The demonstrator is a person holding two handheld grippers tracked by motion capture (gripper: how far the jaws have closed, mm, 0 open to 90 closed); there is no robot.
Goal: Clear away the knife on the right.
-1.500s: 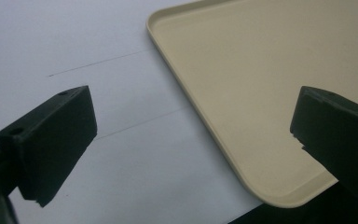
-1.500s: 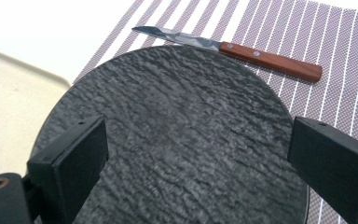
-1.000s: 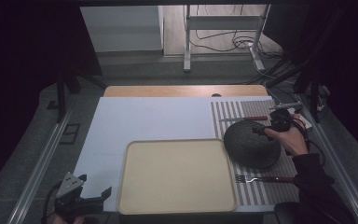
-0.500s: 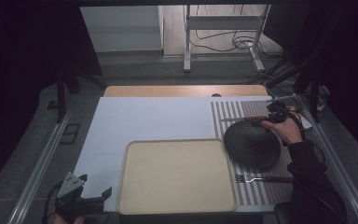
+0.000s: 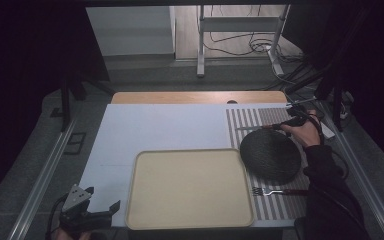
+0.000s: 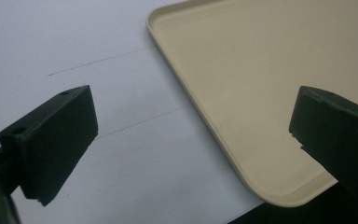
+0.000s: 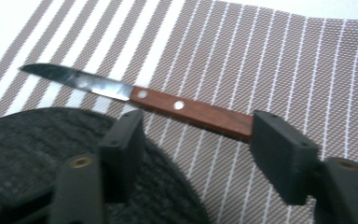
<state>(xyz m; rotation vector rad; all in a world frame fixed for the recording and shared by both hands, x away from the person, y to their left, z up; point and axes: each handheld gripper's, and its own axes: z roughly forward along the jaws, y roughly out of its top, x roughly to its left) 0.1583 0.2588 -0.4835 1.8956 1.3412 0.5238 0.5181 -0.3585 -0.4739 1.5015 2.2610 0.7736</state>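
We reckon knife pickup underway: right gripper (image 7: 193,154) jaws released around knife (image 7: 140,100) handle, beside dark plate (image 5: 270,155) (left gripper (image 5: 97,212) jaws released too). Next: clench.

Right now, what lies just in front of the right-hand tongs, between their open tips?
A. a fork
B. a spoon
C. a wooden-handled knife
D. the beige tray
C: in the right gripper view, the wooden-handled knife lies on the striped placemat just beyond the open right tongs, its handle end by one tip; the fork lies nearer the person, past the dark round mat.
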